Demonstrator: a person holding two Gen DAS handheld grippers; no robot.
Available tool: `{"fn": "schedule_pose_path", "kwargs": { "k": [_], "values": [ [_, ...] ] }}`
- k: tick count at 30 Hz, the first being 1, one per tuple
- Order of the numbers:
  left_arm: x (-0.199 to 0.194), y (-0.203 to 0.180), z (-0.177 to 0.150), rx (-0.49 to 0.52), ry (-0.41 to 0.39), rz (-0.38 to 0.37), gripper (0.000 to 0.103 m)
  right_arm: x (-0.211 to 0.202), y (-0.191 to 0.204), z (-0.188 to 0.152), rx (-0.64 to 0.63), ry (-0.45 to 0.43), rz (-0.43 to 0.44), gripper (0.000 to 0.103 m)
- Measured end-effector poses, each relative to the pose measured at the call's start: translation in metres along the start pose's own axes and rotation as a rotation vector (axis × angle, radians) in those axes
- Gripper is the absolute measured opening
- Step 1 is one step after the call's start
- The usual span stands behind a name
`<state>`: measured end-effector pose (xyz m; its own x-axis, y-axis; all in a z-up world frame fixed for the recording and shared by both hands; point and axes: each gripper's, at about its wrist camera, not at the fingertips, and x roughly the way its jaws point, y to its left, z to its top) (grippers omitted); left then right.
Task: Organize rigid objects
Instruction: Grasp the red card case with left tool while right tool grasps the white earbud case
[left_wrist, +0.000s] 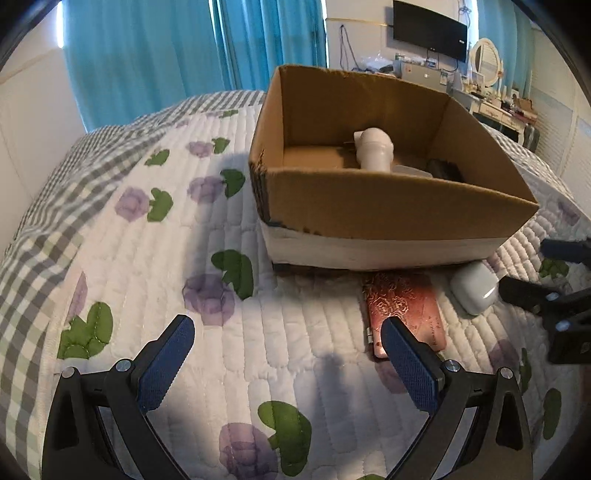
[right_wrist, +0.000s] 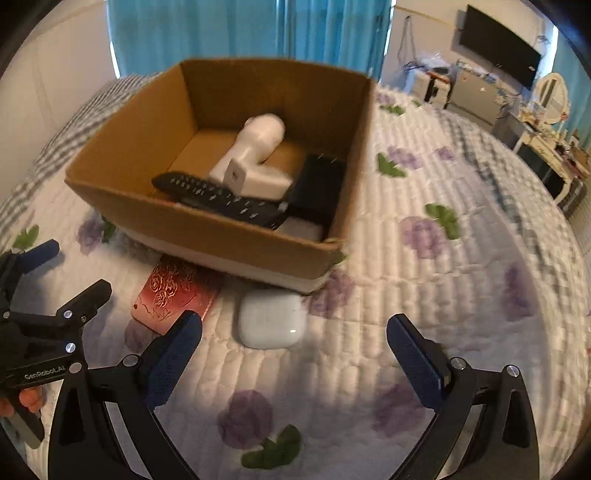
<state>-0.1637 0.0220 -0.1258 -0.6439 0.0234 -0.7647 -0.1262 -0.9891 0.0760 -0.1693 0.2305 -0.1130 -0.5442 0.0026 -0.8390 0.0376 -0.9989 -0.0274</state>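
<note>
A cardboard box (left_wrist: 388, 206) stands on the quilted bed. Inside it lie a white handheld device (right_wrist: 255, 155), a black remote (right_wrist: 221, 201) and a black block (right_wrist: 321, 184). In front of the box a pink embossed flat case (left_wrist: 402, 306) lies partly under its edge, and a white earbuds case (left_wrist: 474, 290) rests beside it. My left gripper (left_wrist: 288, 328) is open and empty, its right finger over the pink case's near end. My right gripper (right_wrist: 295, 321) is open, with the earbuds case (right_wrist: 267, 319) just ahead between its fingers, untouched.
The floral quilt (left_wrist: 295, 387) spreads around the box, with a checked border (left_wrist: 44, 206) at the left. Blue curtains (left_wrist: 147, 55) hang behind. A wall TV (left_wrist: 430, 29) and a cluttered dresser with a mirror (left_wrist: 487, 59) stand far right. A hand (right_wrist: 26, 400) grips the left tool.
</note>
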Motion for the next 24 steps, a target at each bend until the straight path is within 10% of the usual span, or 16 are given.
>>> {"fn": "schedule_pose_path", "kwargs": {
  "k": [14, 24],
  "values": [
    [0.007, -0.006, -0.004, 0.023, 0.042, 0.022, 0.103, 0.047, 0.006, -0.005, 0.003, 0.104, 0.039, 0.050],
    [-0.004, -0.031, 0.006, 0.042, 0.074, -0.024, 0.103, -0.007, -0.009, -0.019, 0.048, -0.010, -0.008, 0.050]
  ]
}}
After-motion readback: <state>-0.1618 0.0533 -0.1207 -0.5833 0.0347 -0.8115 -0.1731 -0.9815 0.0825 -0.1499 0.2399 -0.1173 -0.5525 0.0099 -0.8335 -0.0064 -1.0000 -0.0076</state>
